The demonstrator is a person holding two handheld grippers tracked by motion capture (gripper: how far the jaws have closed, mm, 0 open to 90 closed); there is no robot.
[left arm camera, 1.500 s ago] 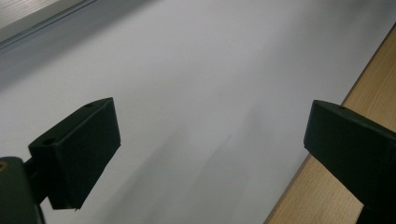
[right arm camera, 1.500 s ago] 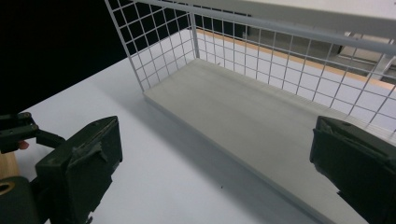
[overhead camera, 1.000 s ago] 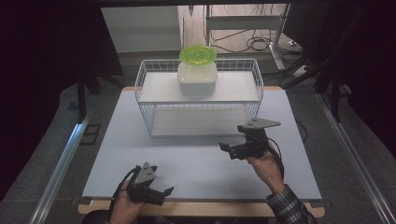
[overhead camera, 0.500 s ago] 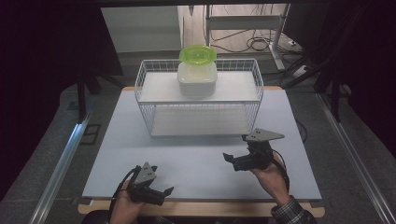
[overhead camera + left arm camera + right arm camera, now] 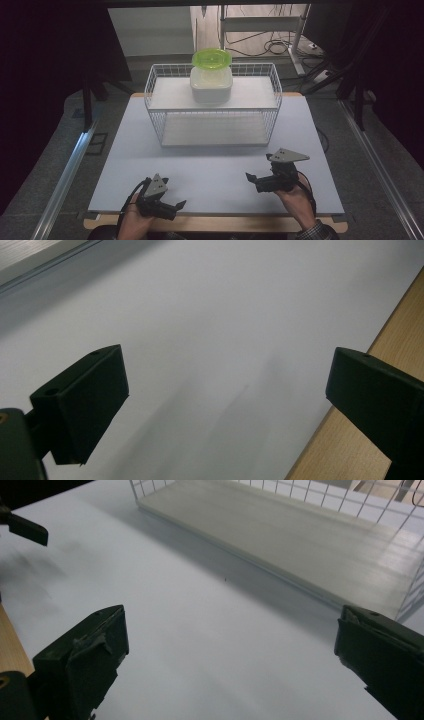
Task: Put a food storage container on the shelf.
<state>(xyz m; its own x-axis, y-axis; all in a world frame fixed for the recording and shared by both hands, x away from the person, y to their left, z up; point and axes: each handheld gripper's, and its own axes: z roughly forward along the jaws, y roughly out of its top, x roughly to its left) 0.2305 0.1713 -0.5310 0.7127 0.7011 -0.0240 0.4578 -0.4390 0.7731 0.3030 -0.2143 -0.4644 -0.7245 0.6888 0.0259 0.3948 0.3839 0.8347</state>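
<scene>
A white wire rack (image 5: 276,95) stands at the far middle of the pale blue mat (image 5: 215,170). On its upper shelf sits a white tub with a lime-green lid (image 5: 211,58). My left gripper (image 5: 172,197) rests low at the near left edge, held by a hand, its jaws wide apart over bare mat (image 5: 225,400). My right gripper (image 5: 257,171) hovers at the near right, in front of the rack, open with nothing between its jaws (image 5: 227,665). In the right gripper view the rack's lower shelf (image 5: 300,535) lies ahead, and a jaw of the left gripper (image 5: 25,527) shows at the far left.
The wooden table edge (image 5: 350,440) runs just beside the left gripper. Metal rails (image 5: 65,170) flank the table on both sides. Cables and a metal stand (image 5: 260,30) lie on the floor behind the rack.
My right gripper has drawn back from the rack toward the near edge and sunk lower. The left gripper has stayed put.
</scene>
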